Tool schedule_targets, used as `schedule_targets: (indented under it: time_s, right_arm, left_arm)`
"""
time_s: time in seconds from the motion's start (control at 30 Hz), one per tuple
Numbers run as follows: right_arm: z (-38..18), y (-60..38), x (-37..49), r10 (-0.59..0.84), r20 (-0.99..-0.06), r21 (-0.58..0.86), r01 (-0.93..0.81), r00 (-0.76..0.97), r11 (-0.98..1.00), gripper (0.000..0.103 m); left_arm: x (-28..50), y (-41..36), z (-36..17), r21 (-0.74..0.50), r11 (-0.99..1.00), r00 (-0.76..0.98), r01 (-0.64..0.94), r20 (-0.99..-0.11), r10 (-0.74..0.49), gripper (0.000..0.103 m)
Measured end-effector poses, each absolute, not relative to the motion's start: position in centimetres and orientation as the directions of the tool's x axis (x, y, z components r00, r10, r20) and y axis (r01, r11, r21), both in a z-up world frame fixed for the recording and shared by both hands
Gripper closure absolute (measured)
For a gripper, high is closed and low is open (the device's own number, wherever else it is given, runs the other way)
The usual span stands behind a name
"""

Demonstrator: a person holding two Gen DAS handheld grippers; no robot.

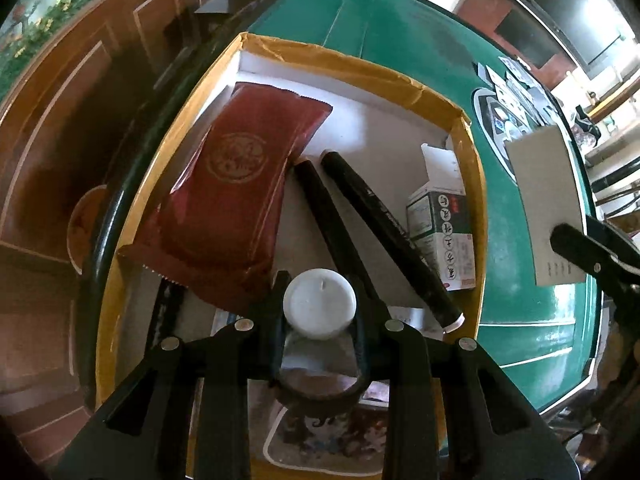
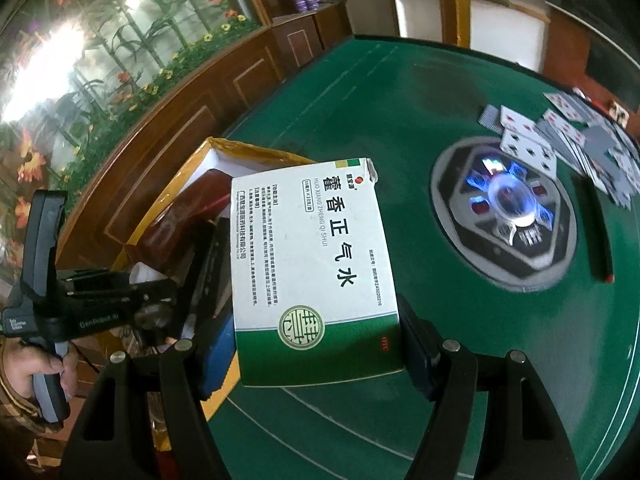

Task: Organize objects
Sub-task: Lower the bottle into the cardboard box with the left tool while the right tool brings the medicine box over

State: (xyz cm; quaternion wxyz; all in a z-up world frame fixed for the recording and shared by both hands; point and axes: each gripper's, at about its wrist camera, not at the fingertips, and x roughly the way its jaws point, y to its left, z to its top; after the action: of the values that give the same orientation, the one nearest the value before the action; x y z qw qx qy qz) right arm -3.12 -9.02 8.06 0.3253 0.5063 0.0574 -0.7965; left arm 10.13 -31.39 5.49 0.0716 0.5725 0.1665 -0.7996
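My left gripper (image 1: 319, 312) is shut on a white tealight candle (image 1: 319, 303) and holds it over the yellow cardboard box (image 1: 416, 84). In the box lie a dark red pouch (image 1: 236, 192), two black markers (image 1: 384, 232) and a small green-and-white medicine box (image 1: 444, 236). My right gripper (image 2: 320, 344) is shut on a larger white-and-green medicine box (image 2: 312, 256), held above the green table (image 2: 500, 340) beside the yellow box (image 2: 192, 168). That medicine box also shows in the left wrist view (image 1: 548, 208).
Playing cards (image 2: 568, 136) lie scattered at the table's far right. A round dice hub (image 2: 504, 208) sits in the table centre. A red-tipped pencil (image 2: 600, 236) lies to its right. Wooden cabinets (image 2: 180, 112) line the wall to the left.
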Motion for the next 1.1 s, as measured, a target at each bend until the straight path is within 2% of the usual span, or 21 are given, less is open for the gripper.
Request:
schedule_targets:
  time_s: [0.63, 0.93, 1.1]
  right_arm:
    - [9.0, -18.5, -5.6, -0.428, -0.871, 0.082, 0.787, -0.241, -0.611, 0.031]
    - [7.9, -23.4, -5.7, -0.466, -0.878, 0.129, 0.884, -0.109, -0.449, 0.031]
    - [6.0, -25.2, -6.7, -0.428, -0.903, 0.150, 0.903, -0.041, -0.403, 0.031]
  left_arm:
    - [10.2, -31.2, 5.4, -0.216, -0.926, -0.352, 0.310, -0.931, 0.099, 0.076]
    - [10.5, -31.5, 5.3, -0.229, -0.920, -0.350, 0.318, -0.930, 0.110, 0.076]
    - [10.8, -31.7, 5.3, -0.239, -0.915, -0.351, 0.325, -0.929, 0.118, 0.076]
